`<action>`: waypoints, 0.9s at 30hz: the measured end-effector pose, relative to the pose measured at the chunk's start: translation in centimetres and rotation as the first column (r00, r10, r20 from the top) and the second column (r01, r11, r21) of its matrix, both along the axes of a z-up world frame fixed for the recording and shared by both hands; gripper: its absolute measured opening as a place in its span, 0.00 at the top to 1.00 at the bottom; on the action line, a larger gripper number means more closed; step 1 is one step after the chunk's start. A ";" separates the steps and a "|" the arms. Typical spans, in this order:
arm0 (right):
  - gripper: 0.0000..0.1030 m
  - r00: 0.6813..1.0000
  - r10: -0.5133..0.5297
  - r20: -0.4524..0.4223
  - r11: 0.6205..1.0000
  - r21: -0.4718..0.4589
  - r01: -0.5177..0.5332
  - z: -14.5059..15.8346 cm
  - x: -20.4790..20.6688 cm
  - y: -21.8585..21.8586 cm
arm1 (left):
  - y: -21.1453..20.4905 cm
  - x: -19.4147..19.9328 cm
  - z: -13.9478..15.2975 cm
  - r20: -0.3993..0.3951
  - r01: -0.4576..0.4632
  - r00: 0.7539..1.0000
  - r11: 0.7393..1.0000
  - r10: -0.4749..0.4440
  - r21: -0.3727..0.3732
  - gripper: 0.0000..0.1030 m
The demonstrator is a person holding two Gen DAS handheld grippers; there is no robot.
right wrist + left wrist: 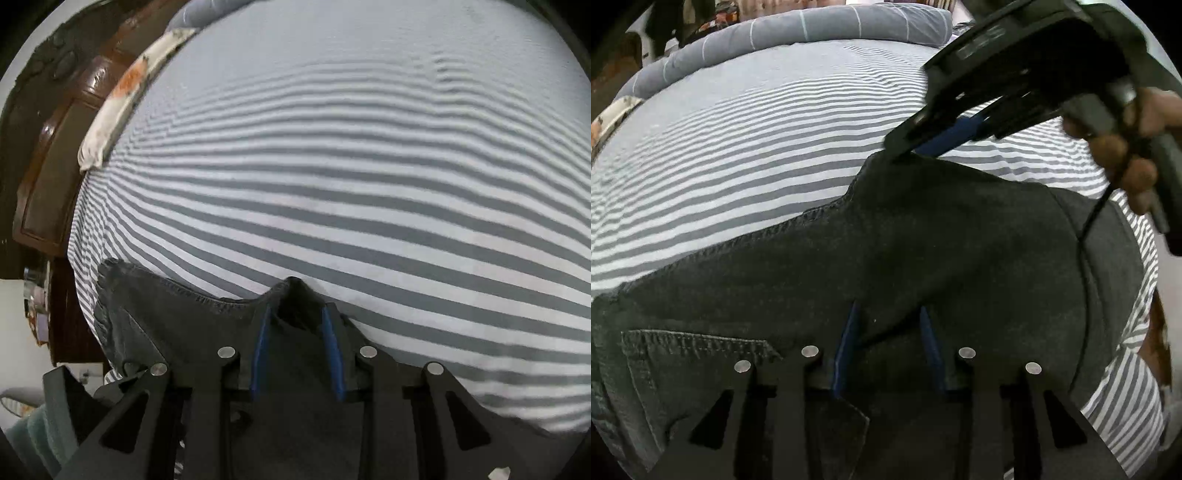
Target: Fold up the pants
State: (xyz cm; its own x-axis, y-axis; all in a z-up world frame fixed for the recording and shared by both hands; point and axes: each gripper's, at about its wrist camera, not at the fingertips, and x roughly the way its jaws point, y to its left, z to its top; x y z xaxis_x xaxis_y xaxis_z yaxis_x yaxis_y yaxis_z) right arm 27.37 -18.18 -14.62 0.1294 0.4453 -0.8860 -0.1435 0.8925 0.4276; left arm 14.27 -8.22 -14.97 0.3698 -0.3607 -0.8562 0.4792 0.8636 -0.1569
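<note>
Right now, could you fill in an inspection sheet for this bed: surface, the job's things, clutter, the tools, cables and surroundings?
Surface: striped sheet, mostly smooth.
Job's things: dark pants lying on the sheet, back pocket up.
Clutter: nothing seen on the sheet besides the pants.
Tools: right tool pinches a raised fold of the pants; left tool over the pants, grip unclear.
Cables: thin black cord hangs from the right tool's handle.
Surroundings: grey pillow at the far edge; brown wooden frame beside the bed.
</note>
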 end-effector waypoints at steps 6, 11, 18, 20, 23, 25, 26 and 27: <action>0.86 0.999 0.042 -0.019 0.998 0.042 -0.042 -1.2 0.1 1.8 | 0.1 -0.4 -0.2 0.041 0.010 0.999 1.000 -0.010 -0.012 0.66; 0.93 0.996 0.002 0.091 0.999 0.050 -0.007 0.9 0.3 1.1 | 0.9 -2.3 1.7 0.135 0.012 0.991 1.000 -0.010 -0.016 0.66; 0.94 0.997 -0.018 0.079 1.000 0.005 0.018 -1.3 1.7 0.8 | 2.6 -3.5 0.1 0.101 -0.010 0.995 0.999 0.005 0.045 0.65; 0.94 0.997 -0.018 0.081 1.000 0.002 0.018 -1.7 1.8 0.8 | 2.5 -4.2 -0.1 0.132 0.012 0.991 0.997 -0.023 0.082 0.65; 0.89 0.998 -0.034 0.062 0.999 0.022 0.032 -0.9 1.6 0.2 | 2.1 -4.6 -0.3 0.139 0.014 0.990 0.993 -0.029 0.113 0.65; 0.64 0.991 -0.069 0.119 0.997 -0.013 0.071 0.6 0.7 -0.7 | 2.2 -4.5 0.0 0.134 0.002 0.991 0.995 -0.015 0.101 0.65; 0.60 0.985 -0.077 0.154 0.996 -0.033 0.083 1.6 0.0 -1.0 | 2.2 -4.8 0.2 0.134 -0.003 0.991 0.996 -0.009 0.088 0.65; 0.59 0.979 -0.079 0.186 0.995 -0.045 0.088 2.4 -0.9 -1.4 | 3.0 -4.8 0.5 0.136 -0.005 0.991 0.997 -0.006 0.079 0.65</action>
State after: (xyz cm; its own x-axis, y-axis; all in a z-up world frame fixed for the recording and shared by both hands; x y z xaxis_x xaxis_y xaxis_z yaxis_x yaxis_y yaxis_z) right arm 26.46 -19.60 -12.19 0.3266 0.3789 -0.8659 -0.1391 0.9254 0.3525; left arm 9.49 -5.19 -14.43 0.4848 -0.2945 -0.8236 0.4916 0.8706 -0.0219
